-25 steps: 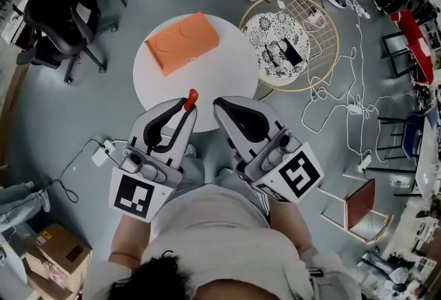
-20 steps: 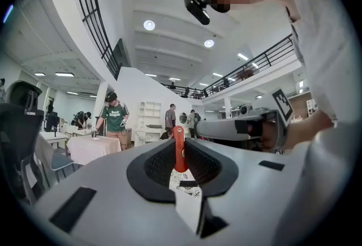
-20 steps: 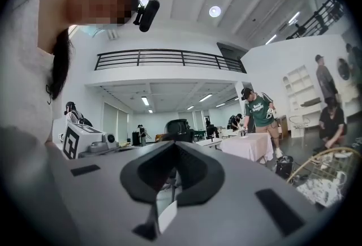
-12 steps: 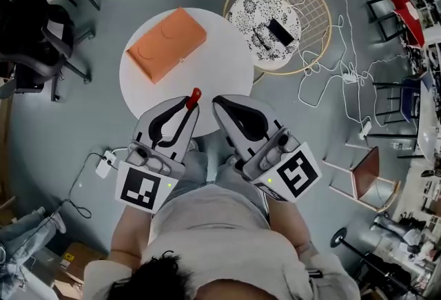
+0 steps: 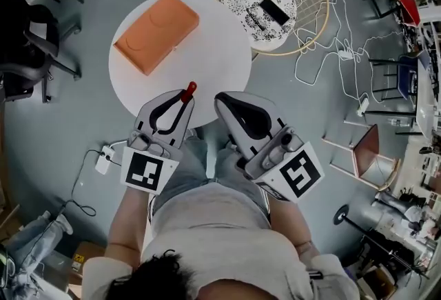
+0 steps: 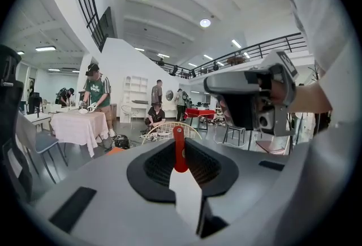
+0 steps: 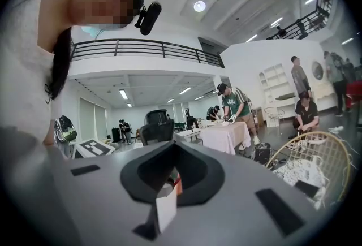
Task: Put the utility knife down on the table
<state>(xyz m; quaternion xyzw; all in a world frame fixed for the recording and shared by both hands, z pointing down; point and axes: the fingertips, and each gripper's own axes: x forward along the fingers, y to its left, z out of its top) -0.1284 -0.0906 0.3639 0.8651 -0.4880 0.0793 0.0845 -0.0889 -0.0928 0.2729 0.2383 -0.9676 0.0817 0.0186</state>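
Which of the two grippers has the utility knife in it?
The left gripper: a red-ended utility knife sticks out from between its closed fingers. The right gripper is shut with nothing in it.

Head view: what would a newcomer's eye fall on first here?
The red utility knife stands out, pinched between the fingers of the left gripper over the near edge of the round white table. Farther back on that table lies a flat orange box.
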